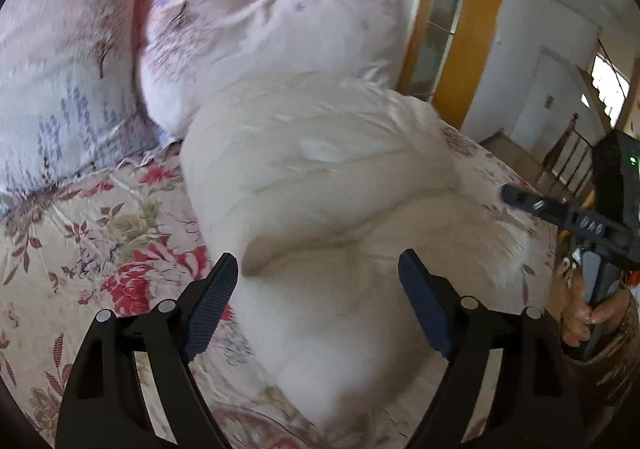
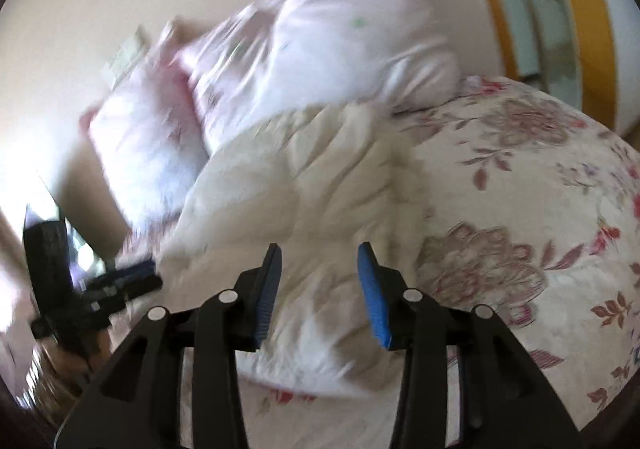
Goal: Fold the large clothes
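Jaws on the left gripper (image 1: pixel 318 289) are standing wide with nothing between them, hovering just above the near end of the white garment (image 1: pixel 320 189); those on the right gripper (image 2: pixel 319 291) are standing partly apart, also holding nothing, over the same cloth; the garment is lying bunched and creased on the flowered bedspread (image 1: pixel 100 233), its far end touching the pillows (image 1: pixel 248 21) at the head of the bed; to fold it well, I judge, each gripper should be taking one near corner or hem edge, pinching a single layer, lifting together and pulling the cloth flat before laying it over; blur is hiding where the hems lie.
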Action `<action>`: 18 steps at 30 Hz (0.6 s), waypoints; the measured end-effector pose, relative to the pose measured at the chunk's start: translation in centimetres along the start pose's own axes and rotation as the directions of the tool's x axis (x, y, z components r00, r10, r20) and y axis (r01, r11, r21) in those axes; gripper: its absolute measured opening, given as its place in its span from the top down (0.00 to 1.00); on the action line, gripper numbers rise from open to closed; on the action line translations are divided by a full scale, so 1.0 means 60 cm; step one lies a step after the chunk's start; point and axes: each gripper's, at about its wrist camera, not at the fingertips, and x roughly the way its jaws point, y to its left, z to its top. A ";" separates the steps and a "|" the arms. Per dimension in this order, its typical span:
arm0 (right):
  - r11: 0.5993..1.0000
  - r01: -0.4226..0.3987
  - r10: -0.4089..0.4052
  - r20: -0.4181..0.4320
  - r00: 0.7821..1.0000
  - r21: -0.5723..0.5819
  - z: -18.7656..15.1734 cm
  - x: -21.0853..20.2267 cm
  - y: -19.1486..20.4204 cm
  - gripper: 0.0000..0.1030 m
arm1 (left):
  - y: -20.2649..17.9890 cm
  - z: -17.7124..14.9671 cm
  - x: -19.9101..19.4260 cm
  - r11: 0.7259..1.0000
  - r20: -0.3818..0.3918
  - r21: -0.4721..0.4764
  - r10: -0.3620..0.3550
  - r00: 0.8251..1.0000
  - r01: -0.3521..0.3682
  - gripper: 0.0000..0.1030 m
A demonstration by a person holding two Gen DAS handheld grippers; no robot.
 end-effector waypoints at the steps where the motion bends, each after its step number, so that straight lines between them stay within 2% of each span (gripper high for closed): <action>1: 0.999 0.012 -0.013 -0.025 1.000 -0.032 -0.010 0.009 0.008 0.60 | -0.007 -0.003 0.002 1.000 -0.012 0.015 0.000 1.000 0.000 0.19; 3: 0.996 0.057 -0.062 -0.082 0.995 -0.062 -0.029 0.033 0.009 0.62 | -0.016 -0.009 0.016 0.999 -0.041 0.042 0.022 0.999 -0.020 0.19; 6: 0.996 0.074 -0.080 -0.145 0.986 -0.048 -0.049 0.060 -0.005 0.64 | -0.013 -0.026 0.043 0.999 -0.087 0.042 0.031 0.996 -0.027 0.18; 12: 0.993 0.104 -0.112 -0.159 0.981 -0.061 -0.065 0.080 -0.010 0.64 | -0.022 -0.044 0.073 0.996 -0.117 0.066 0.075 0.990 -0.068 0.16; 15: 0.992 0.097 -0.111 -0.209 0.972 -0.077 -0.055 0.074 -0.004 0.62 | -0.026 -0.042 0.061 0.996 -0.115 0.063 0.074 0.991 -0.067 0.16; 18: 1.000 0.006 -0.012 -0.229 0.973 -0.027 -0.014 0.055 -0.015 0.40 | -0.015 -0.024 0.019 0.999 -0.062 0.033 0.027 0.998 -0.025 0.17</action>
